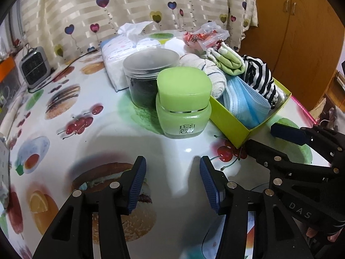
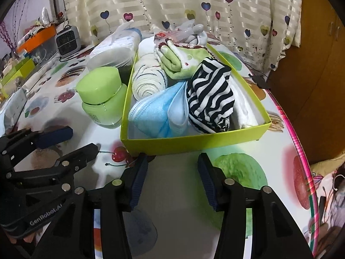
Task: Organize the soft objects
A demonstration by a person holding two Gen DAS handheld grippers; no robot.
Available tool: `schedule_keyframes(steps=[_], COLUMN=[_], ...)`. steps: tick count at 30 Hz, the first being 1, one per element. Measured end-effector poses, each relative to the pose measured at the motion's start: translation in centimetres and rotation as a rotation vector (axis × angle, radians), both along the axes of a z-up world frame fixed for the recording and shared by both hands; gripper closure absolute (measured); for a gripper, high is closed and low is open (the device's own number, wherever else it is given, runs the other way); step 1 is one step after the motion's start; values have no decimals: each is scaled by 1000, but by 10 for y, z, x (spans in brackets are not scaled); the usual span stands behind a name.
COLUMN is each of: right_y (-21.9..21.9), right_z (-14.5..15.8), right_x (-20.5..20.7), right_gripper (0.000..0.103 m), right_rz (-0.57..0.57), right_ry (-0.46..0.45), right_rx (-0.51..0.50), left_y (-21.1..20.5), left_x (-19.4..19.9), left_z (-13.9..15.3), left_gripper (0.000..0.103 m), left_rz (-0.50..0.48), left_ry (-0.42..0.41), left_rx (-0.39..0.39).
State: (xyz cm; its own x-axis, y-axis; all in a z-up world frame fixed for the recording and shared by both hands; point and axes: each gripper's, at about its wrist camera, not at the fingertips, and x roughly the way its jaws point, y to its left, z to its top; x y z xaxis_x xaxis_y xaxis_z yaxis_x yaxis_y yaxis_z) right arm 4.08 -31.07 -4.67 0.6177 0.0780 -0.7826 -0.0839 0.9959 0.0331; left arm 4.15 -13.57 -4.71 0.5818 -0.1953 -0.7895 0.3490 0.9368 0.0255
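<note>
Both the left gripper (image 1: 172, 181) and the right gripper (image 2: 172, 179) hover empty, fingers wide. Beyond, near the table's (image 2: 176, 185) right edge, the box (image 2: 194, 141) holds masks (image 2: 155, 116), socks (image 2: 211, 95) and towels (image 2: 146, 79), piled high; a careless reach could spill them or topple the green jar (image 2: 101, 97) beside it.

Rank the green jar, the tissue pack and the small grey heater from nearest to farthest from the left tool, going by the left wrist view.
1. Green jar: just ahead of the left tool, beside the box.
2. Tissue pack: behind the jars.
3. Grey heater: far left, by the curtain.
</note>
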Motion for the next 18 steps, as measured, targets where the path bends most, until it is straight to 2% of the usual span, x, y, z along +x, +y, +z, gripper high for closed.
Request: schedule_keyframes(steps=[8, 13, 18], right_y=[-1, 3, 6], right_z=[1, 0, 0], right_x=[0, 3, 7], right_gripper=[50, 50, 49], right_rz=[-21, -58, -91], right_ry=[3, 5, 3], right_rx=[18, -6, -8], left_y=[0, 4, 8], left_x=[0, 6, 10], left_z=[-1, -2, -3], left_gripper=[47, 33, 31], left_rz=[1, 11, 12], left_ry=[-6, -3, -5], left_rx=[4, 11, 10])
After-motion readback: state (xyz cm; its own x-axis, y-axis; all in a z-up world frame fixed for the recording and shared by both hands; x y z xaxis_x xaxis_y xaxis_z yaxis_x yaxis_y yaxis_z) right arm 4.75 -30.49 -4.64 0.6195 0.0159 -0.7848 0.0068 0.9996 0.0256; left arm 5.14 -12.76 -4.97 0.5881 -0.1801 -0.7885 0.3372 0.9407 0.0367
